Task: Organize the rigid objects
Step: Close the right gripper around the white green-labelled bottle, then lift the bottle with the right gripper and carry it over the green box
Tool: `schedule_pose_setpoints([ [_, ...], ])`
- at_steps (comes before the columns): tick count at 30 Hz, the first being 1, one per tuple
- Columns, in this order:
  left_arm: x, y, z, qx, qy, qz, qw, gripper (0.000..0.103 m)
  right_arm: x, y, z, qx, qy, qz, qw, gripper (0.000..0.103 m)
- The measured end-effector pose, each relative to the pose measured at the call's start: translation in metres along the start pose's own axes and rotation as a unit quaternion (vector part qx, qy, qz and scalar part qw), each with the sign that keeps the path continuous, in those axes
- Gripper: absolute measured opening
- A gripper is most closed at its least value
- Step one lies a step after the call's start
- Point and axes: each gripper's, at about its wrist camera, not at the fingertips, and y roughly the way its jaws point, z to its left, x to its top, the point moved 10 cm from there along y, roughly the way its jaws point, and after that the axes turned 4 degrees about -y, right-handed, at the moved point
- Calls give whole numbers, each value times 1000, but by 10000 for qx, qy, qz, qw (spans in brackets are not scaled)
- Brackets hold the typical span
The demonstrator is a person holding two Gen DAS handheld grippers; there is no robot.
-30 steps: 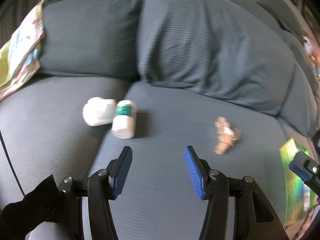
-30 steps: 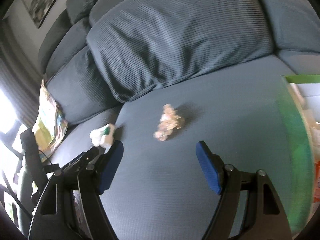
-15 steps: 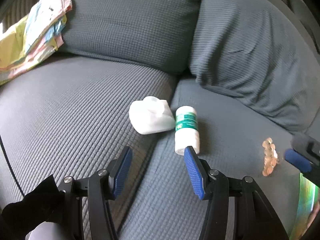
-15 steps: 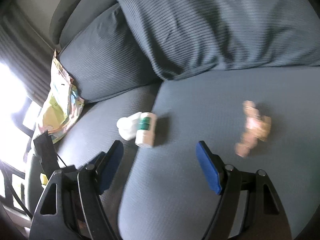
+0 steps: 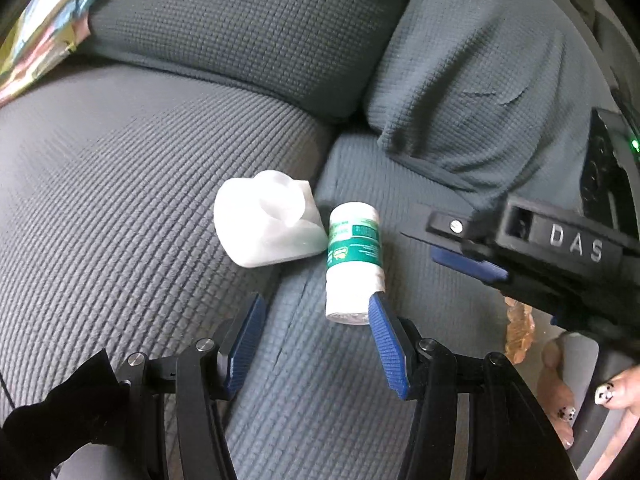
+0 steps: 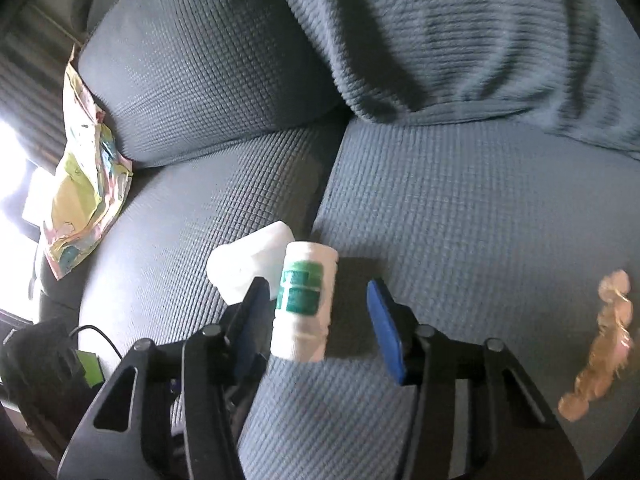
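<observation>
A white bottle with a green label (image 5: 353, 265) lies on its side on the grey sofa seat, touching a white lumpy object (image 5: 267, 222) to its left. My left gripper (image 5: 316, 312) is open, just short of the bottle, its right finger by the bottle's near end. My right gripper (image 6: 318, 298) is open with the bottle (image 6: 305, 304) between its fingers, close to the left one; the white object (image 6: 248, 266) lies behind. The right gripper also shows in the left wrist view (image 5: 472, 256). A tan, bumpy object (image 6: 604, 344) lies on the seat to the right.
Grey back cushions (image 5: 248, 32) rise behind the seat. A colourful crumpled bag (image 6: 86, 196) leans at the far left. A seam between two seat cushions (image 5: 288, 280) runs under the bottle. A hand with painted nails (image 5: 608, 394) holds the right gripper.
Both grippers have moved in toward the bottle and white object. The right gripper has swung left so the bottle now sits between its fingers. The objects have not moved.
</observation>
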Motion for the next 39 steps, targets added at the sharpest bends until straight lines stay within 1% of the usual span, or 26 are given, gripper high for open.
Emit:
schedule_pose_setpoints([
  [3, -2, 8, 3, -40, -117, 126, 9998, 55, -1, 13, 5, 74, -63, 177, 9998, 50],
  [4, -3, 11, 2, -109, -155, 161, 9997, 55, -2, 18, 5, 21, -108, 237, 9997, 50],
  [6, -3, 13, 0, -360, -287, 223, 9987, 55, -3, 27, 4, -51, -129, 349, 9993, 51],
  [8, -4, 17, -3, -532, -389, 320, 9973, 55, -5, 35, 3, 6, -51, 442, 9990, 51],
  [12, -7, 23, -10, -730, -447, 454, 9953, 55, -8, 44, 1, 102, -15, 531, 9985, 50],
  [13, -7, 24, -11, -732, -433, 456, 9953, 55, -11, 47, 0, 121, -10, 566, 9983, 47],
  [14, -8, 25, -12, -729, -421, 444, 9955, 55, -12, 49, -1, 143, -4, 582, 9982, 39],
  [15, -9, 27, -13, -722, -394, 428, 9957, 55, -13, 49, -2, 191, -1, 578, 9981, 39],
  [16, -8, 27, -14, -725, -379, 398, 9959, 54, -13, 49, -3, 270, 2, 531, 9982, 39],
  [18, -10, 27, -21, -855, -297, 424, 9950, 41, -14, 47, -3, 417, 34, 470, 9980, 39],
  [19, -11, 27, -25, -909, -265, 455, 9945, 38, -15, 45, -3, 517, 54, 457, 9976, 39],
  [21, -12, 25, -30, -827, -100, 396, 9957, 38, -16, 40, -5, 570, 71, 388, 9976, 39],
  [25, -16, 17, -43, -924, 33, 380, 9950, 38, -17, 23, -10, 633, 164, 218, 9976, 39],
  [27, -18, 8, -52, -972, 116, 308, 9947, 38, -17, 10, -9, 646, 241, 92, 9976, 39],
  [32, -28, -24, -85, -1210, 516, -3, 9913, 38, -17, -45, -14, 572, 181, -425, 9973, 39],
  [36, -43, -51, -116, -1489, 763, -177, 9857, 38, -23, -90, -25, 425, 159, -810, 9957, 39],
  [39, -59, -68, -141, -1619, 1031, -320, 9809, 38, -32, -128, -36, 338, 240, -1171, 9923, 39],
])
